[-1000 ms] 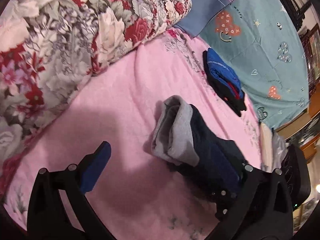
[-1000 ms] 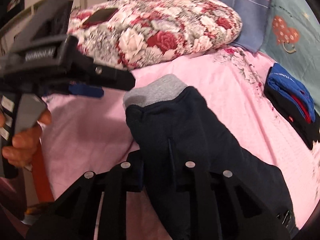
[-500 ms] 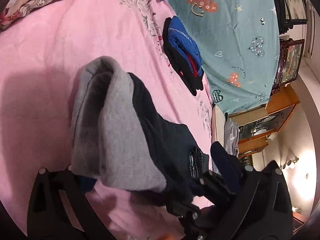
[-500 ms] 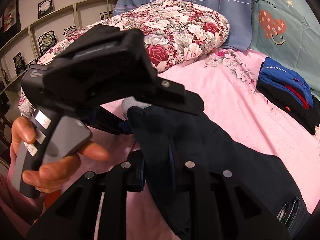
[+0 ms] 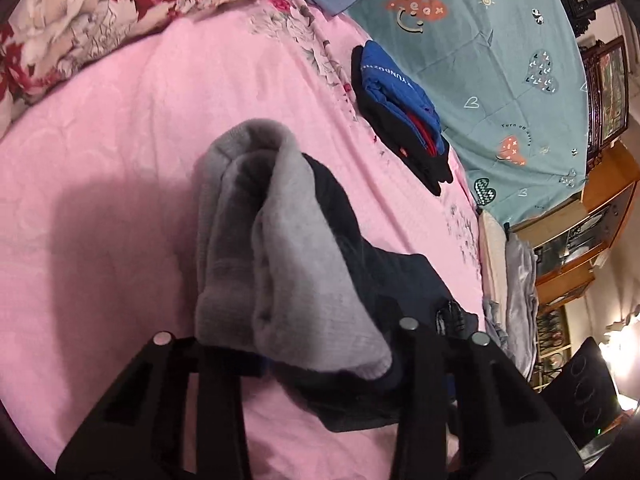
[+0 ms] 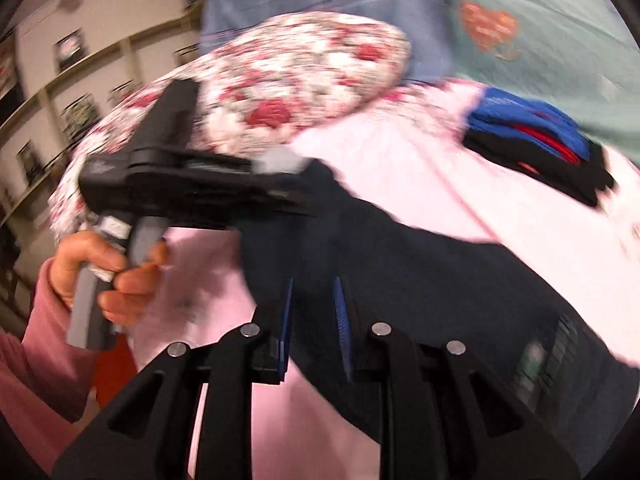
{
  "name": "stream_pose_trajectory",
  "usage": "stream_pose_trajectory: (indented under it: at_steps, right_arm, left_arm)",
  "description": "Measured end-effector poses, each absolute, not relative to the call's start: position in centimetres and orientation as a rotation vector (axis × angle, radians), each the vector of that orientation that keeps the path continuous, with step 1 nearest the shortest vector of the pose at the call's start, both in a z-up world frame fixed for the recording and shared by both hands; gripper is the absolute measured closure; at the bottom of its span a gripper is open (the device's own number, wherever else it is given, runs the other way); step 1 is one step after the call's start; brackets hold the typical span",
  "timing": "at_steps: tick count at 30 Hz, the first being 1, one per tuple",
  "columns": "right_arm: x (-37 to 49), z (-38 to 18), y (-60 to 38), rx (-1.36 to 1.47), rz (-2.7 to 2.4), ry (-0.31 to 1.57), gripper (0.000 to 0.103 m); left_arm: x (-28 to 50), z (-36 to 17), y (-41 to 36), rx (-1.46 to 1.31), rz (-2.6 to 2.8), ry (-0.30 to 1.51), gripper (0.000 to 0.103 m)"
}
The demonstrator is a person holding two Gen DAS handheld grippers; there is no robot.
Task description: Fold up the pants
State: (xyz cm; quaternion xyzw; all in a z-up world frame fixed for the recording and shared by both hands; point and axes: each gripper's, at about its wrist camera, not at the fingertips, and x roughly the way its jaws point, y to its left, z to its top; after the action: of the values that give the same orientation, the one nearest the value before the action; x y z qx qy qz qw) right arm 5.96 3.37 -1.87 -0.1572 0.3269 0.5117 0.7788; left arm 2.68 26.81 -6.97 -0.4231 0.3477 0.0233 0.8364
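Clamping pants (image 5: 296, 264) now, left gripper (image 5: 320, 360), right gripper (image 6: 314, 320) newly released, slightly parted

Gray cuff of the pants (image 5: 296, 264) hides my left claw (image 5: 324, 364) tips; my right-wrist view is motion-blurred.

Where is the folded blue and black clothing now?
The folded blue and black clothing lies on the pink sheet at the upper right of both views, beside the teal sheet and beyond the dark pants.
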Motion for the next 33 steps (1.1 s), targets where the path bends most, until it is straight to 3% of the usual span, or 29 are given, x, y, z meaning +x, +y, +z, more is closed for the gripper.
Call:
stream_pose_trajectory:
  at_steps: [5, 10, 18, 33]
  right_arm:
    - [9.5, -1.8, -3.3, -0.203, 0.910, 0.771, 0.082]
    - [11.4, -3.9, -6.5, -0.201, 0.774, 0.861, 0.094]
    - [12.2, -6.1, -7.4, -0.147, 0.808, 0.950, 0.094]
    - [13.1, -3.8, -15.2, 0.087, 0.922, 0.978, 0.094]
  left_arm:
    - [1.7, -5.8, 26.4, -0.893, 0.024, 0.675, 0.072]
    - [1.9, -3.8, 25.2, -0.917, -0.080, 0.589, 0.072]
    - [4.1, -1.3, 20.0, -0.922, -0.222, 0.535, 0.073]
    - [13.9, 0.1, 3.1, -0.779, -0.423, 0.629, 0.073]
